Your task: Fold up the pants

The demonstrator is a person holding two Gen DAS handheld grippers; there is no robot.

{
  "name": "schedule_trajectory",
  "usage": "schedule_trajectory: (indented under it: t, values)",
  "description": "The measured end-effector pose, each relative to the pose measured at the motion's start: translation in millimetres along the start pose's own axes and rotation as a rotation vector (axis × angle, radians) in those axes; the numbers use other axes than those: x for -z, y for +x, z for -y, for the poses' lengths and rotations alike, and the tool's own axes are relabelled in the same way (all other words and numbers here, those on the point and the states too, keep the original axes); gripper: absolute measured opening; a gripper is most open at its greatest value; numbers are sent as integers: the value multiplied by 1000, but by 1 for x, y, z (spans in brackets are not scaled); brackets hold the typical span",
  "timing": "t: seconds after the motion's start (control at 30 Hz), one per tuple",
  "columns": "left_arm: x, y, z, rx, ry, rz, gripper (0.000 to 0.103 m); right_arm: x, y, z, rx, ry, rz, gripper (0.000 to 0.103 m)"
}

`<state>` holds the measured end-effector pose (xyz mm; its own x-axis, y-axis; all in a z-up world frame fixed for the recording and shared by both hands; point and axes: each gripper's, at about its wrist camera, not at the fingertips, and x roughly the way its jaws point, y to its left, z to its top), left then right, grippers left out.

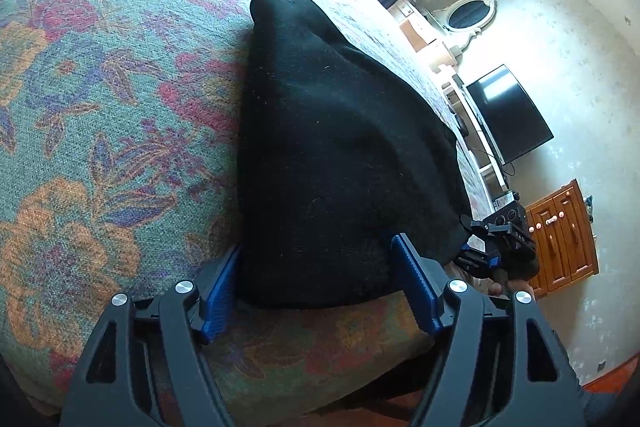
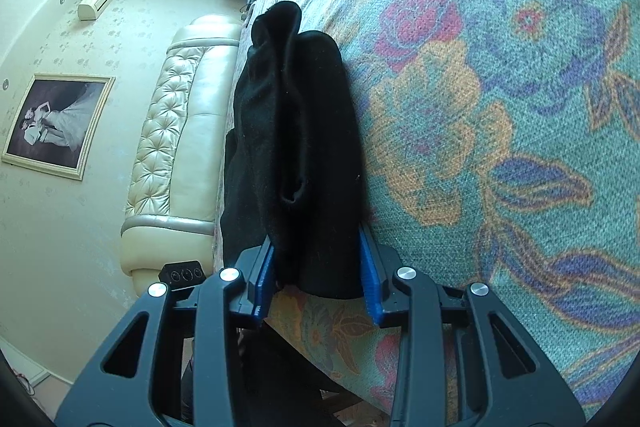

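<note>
The black pants [image 1: 340, 131] lay bunched on the floral bedspread [image 1: 100, 107], their long axis running straight away from both grippers toward the far side of the bed, with the near end at the bed's edge. Both grippers stood about equally close to that near end, the right gripper [image 1: 496, 247] showing in the left wrist view just beside the cloth's right corner. The left gripper [image 1: 316, 283] was spread fairly wide, its blue pads [image 1: 416, 287] flanking the near edge of the fabric; it straddled the cloth but did not appear to pinch it. The right gripper [image 2: 318, 275] was narrower, both pads against a thick folded bundle of the pants [image 2: 304, 147]; it was probably clamped on it, though the dark fabric hid the contact
</note>
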<state>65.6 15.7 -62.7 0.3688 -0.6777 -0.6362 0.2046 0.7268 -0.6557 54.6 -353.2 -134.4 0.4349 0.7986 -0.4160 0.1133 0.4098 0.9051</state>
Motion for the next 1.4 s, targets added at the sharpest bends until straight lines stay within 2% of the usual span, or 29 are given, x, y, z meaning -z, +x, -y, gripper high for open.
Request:
schedule_trajectory:
  t: [0.17,0.3,0.4,0.53,0.6,0.63,0.67,0.7,0.73,0.77,0.8,0.93,1.1,1.2,1.27,1.4]
  values:
    - [2,2,5,-18,37,-2,78,3,-25,15,-20,56,45,34]
    - [3,3,6,-32,42,-1,78,12,-56,40,-41,160,124,24]
    - [3,2,5,-31,31,0,78,24,-77,53,-64,228,187,24]
    - [4,0,5,-35,28,-1,79,38,-89,54,-17,258,224,27]
    - [6,-1,5,-42,31,-3,79,43,-91,50,25,243,230,33]
    - [6,-2,6,-45,33,-5,79,45,-90,45,36,231,237,44]
    - [7,-2,6,-48,36,-5,79,48,-90,39,32,219,248,58]
    - [8,-3,6,-51,39,-3,79,50,-89,33,26,206,258,66]
    - [7,-2,7,-57,44,-3,79,52,-87,25,27,191,261,82]
    - [9,-3,8,-64,47,-3,79,54,-86,19,32,171,261,91]
    - [10,-4,9,-72,48,-2,79,55,-82,10,51,152,260,91]
    - [18,-10,16,-122,57,21,79,69,-72,-14,174,21,270,91]
    - [32,-6,33,-283,171,48,79,92,-57,-40,350,-172,309,92]
    - [32,3,37,-343,203,50,79,105,-43,-54,495,-298,312,93]
    - [32,5,40,-371,205,65,79,113,-29,-63,598,-394,292,99]
    - [38,9,44,-439,226,76,79,130,0,-73,793,-550,266,101]
